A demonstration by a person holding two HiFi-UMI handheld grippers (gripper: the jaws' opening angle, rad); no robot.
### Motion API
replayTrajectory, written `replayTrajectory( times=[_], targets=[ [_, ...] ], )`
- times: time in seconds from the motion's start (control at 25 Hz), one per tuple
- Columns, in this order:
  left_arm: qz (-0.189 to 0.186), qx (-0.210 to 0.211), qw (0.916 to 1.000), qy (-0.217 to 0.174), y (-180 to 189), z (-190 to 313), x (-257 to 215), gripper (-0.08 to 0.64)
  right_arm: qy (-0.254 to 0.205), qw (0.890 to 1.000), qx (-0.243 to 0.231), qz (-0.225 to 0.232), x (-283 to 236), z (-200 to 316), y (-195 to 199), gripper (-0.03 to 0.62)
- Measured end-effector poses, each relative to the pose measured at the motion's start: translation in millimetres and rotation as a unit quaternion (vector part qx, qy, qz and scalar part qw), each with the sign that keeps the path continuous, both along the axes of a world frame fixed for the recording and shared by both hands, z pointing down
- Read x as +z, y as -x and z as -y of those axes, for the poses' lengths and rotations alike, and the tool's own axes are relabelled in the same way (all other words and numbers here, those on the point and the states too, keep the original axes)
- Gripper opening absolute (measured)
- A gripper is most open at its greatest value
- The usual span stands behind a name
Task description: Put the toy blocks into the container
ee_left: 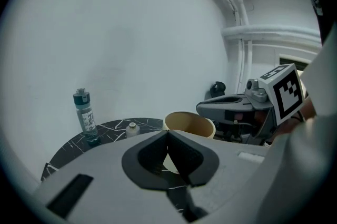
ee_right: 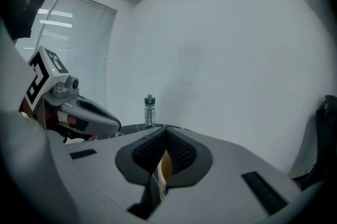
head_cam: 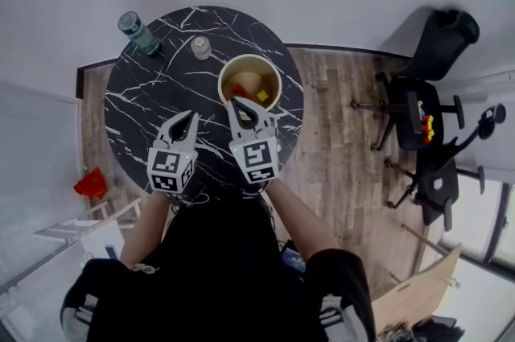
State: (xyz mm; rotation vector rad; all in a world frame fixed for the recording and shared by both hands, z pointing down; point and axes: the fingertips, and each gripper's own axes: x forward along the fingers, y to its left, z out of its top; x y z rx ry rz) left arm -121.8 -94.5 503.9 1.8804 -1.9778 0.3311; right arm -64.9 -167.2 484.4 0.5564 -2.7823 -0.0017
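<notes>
Blocks [head_cam: 251, 93], red and yellow, lie in container [head_cam: 228, 72] near table's [head_cam: 153, 91] right edge. Left gripper [head_cam: 191, 116] and right gripper [head_cam: 236, 104]: jaws closed, empty, over bare near tabletop. Bottle [head_cam: 138, 32] at far edge.

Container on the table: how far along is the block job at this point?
Done: a red block and a yellow block lie in the container. In hand: nothing; the left claw and right claw are both shut and empty. Left: no block shows on the table, only a bottle and a small jar. Coloured bits on the chair are too small to tell.
</notes>
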Motion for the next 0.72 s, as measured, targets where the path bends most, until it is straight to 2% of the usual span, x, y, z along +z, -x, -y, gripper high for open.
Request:
replayTrajectory(
  times=[0.28,0.52,0.64,0.72],
  targets=[
    [0.037,-0.033,0.9941,-0.097,28.2,-13.2,-66.2,0.0,-0.036,0.996,0.041,0.069,-58.8,-8.1,11.6,-0.003],
    [0.049,-0.037,0.9897,-0.129,51.6,-22.6,-97.7,0.0,-0.075,0.99,0.046,0.112,-110.0,-18.6,22.5,-0.003],
    [0.072,-0.04,0.9862,-0.143,61.2,-33.3,-121.1,0.0,-0.082,0.986,0.06,0.129,-135.1,-25.8,15.9,-0.003],
    [0.075,-0.037,0.9837,-0.16,64.9,-33.3,-138.7,0.0,-0.088,0.985,0.062,0.137,-149.4,-29.1,11.6,-0.003]
  ],
)
